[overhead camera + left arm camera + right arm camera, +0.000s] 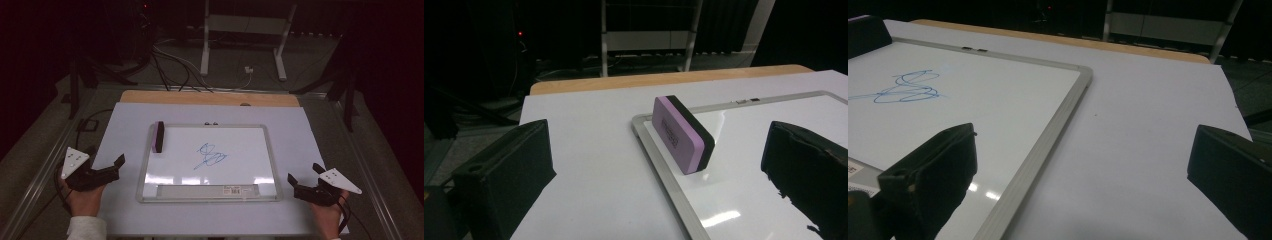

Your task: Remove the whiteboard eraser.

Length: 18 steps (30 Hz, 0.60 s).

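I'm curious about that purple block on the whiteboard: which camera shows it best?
The left gripper view: the eraser stands close, on edge, purple body and black felt plain. The high view shows it small at the whiteboard's left edge; the right gripper view catches a dark corner.

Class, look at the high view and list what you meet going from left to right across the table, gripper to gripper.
Left gripper → eraser → blue scribble → whiteboard's right frame edge → right gripper.
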{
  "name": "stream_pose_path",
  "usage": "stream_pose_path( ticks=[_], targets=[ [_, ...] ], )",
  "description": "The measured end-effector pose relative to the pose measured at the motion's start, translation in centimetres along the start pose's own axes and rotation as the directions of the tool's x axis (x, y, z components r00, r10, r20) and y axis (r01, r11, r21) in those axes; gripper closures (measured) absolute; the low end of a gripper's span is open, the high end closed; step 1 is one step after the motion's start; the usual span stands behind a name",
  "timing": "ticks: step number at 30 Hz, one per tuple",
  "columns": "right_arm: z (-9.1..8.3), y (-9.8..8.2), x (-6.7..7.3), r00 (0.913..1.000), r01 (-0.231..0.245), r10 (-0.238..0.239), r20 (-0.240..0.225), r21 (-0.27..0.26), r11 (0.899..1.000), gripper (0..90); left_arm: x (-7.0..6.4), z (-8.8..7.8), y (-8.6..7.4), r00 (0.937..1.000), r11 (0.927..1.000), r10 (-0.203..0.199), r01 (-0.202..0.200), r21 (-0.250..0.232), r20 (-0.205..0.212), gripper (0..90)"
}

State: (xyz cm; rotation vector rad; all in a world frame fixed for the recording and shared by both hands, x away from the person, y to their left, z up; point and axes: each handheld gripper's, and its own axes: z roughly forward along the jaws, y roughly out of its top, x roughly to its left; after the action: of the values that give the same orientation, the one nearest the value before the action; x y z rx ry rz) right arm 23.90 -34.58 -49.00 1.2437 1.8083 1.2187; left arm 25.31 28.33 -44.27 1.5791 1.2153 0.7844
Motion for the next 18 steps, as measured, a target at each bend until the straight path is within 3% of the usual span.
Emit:
stream_pose_path(
  ticks=[18],
  targets=[
    [0.0,0.0,0.1,1.0000,0.001,-0.001,0.004,0.001,1.000,0.0,-0.7,4.1,1.4,0.9994,0.9983,0.033,-0.034,0.047,0.014,0.6]
  ],
)
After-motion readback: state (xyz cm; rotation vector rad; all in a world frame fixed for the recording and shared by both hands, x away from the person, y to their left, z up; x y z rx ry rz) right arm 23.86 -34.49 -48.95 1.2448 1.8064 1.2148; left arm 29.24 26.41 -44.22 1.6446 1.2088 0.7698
